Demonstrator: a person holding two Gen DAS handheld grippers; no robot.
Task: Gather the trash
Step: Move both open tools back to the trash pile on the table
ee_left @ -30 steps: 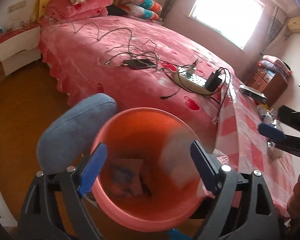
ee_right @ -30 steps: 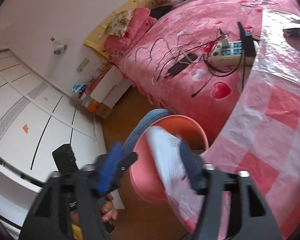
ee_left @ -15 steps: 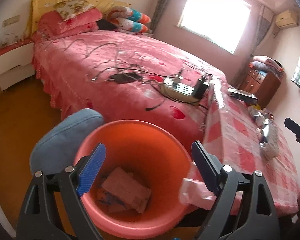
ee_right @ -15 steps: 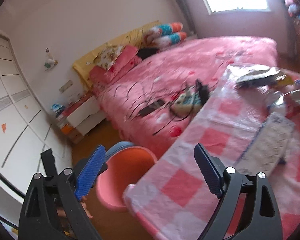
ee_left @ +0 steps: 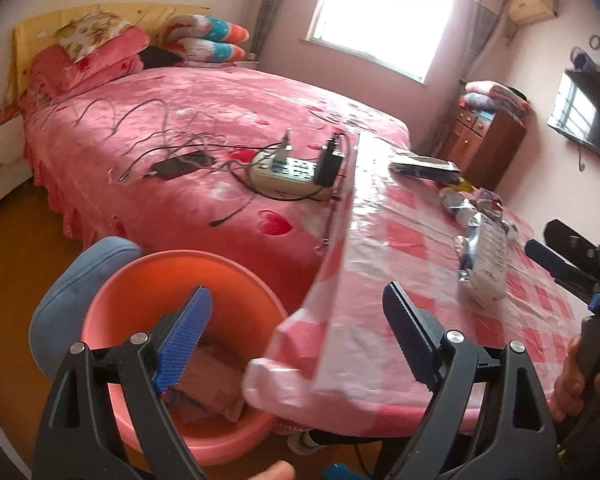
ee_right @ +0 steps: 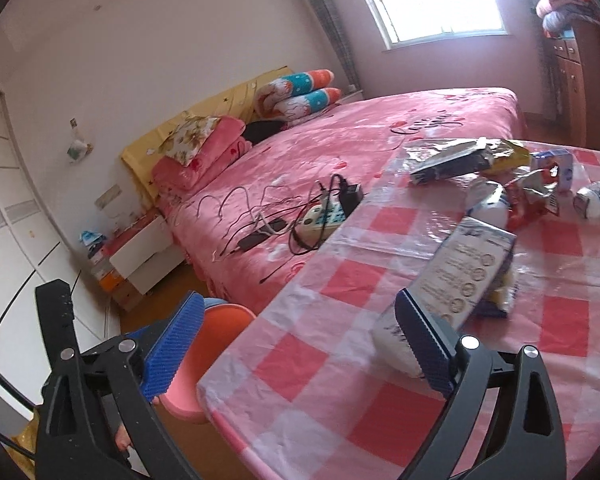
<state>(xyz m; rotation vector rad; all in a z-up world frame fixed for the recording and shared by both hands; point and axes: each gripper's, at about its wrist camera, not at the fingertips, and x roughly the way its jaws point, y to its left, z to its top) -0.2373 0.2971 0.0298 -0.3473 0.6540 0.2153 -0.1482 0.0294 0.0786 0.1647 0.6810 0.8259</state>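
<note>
An orange-pink bucket (ee_left: 172,280) stands on the floor by the table corner, with crumpled paper trash (ee_left: 212,380) inside. My left gripper (ee_left: 296,312) hovers open over the bucket rim and the corner, holding nothing. My right gripper (ee_right: 298,308) is above the checked table cloth (ee_right: 340,280); its jaws are opening and nothing is between them. A white printed packet (ee_right: 460,272) lies just beyond its right fingertip. Farther back lie a dark packet (ee_right: 448,164), several wrappers (ee_right: 532,184) and a white wad (ee_right: 596,200). The bucket (ee_right: 220,320) shows partly under the table edge.
A bed with a pink cover (ee_left: 204,112) runs along the table's far side, with a power strip (ee_left: 288,172), cables and a phone (ee_left: 180,166) on it. A blue stool cushion (ee_left: 72,292) touches the bucket. A wooden cabinet (ee_left: 484,140) and a nightstand (ee_right: 144,252) stand by the walls.
My right gripper let go of a white piece over the bucket, opened wide and swung over to the table. My left gripper drifted from above the bucket toward the table corner.
</note>
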